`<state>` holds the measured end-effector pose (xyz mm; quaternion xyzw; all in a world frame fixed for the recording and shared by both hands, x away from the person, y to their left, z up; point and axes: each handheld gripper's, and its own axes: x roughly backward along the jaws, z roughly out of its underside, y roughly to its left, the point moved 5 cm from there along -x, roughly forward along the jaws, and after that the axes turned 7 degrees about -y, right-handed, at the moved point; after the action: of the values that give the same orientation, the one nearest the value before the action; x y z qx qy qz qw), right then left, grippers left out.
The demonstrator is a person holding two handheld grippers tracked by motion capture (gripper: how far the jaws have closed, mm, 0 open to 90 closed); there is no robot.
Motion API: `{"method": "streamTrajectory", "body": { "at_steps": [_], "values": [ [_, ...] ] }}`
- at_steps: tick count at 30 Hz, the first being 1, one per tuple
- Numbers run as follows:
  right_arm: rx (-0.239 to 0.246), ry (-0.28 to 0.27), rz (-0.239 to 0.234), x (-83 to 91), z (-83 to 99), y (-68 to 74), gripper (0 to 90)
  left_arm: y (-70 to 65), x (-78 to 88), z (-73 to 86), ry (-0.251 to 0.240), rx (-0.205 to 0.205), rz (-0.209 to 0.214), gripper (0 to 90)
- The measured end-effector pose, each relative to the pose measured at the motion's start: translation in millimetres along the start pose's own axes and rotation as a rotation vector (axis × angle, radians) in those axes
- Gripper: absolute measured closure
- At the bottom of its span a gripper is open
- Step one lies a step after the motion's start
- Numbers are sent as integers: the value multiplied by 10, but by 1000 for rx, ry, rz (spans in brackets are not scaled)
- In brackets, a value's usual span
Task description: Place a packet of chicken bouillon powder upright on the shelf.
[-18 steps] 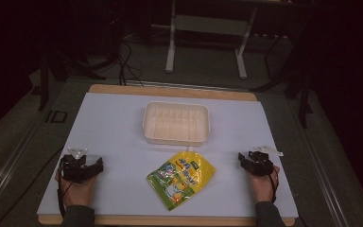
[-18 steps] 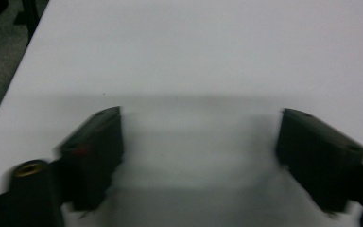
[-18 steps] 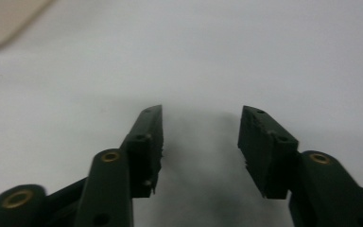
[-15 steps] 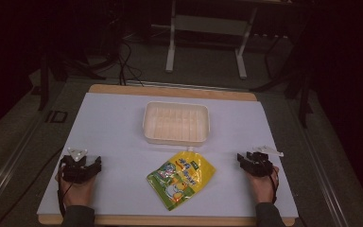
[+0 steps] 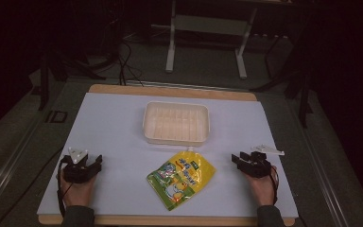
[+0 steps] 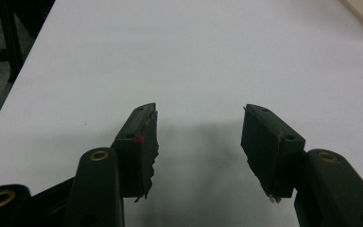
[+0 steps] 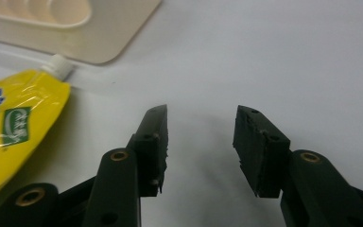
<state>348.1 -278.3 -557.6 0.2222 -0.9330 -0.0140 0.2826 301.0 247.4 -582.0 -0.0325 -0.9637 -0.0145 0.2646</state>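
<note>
Pouch [image 5: 181,176] long axis diagonal, spout toward tray [image 5: 176,123] (left gripper [image 5: 86,165], right gripper [image 5: 244,161] agape, empty).

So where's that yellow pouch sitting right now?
In the high view the yellow spouted pouch lies flat on the white table, near the front edge between the two grippers, its white cap pointing at the cream tray just behind it.

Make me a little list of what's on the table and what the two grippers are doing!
table: white top
tray: cream, empty, middle far side
pouch: yellow, lying flat, just in front of the tray
left gripper: open, holding nothing, near left edge
right gripper: open, holding nothing, right of the pouch
</note>
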Motion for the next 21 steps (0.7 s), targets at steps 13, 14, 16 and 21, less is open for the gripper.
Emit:
{"method": "streamTrajectory", "body": {
  "at_steps": [13, 14, 16, 21],
  "values": [
    [12, 35, -108, -48, -46, 313, 473, -16, -7, 2, 6, -16, 5, 455],
    [2, 34, -119, -50, -48, 326, 472, -16, -6, 2, 5, -15, 4, 455],
    [-6, 31, -136, -52, -55, 354, 470, -14, -8, 3, 8, -16, 6, 454],
    [-7, 41, -172, -61, -62, 445, 468, -22, -5, 2, 7, -22, 5, 452]
  ]
}}
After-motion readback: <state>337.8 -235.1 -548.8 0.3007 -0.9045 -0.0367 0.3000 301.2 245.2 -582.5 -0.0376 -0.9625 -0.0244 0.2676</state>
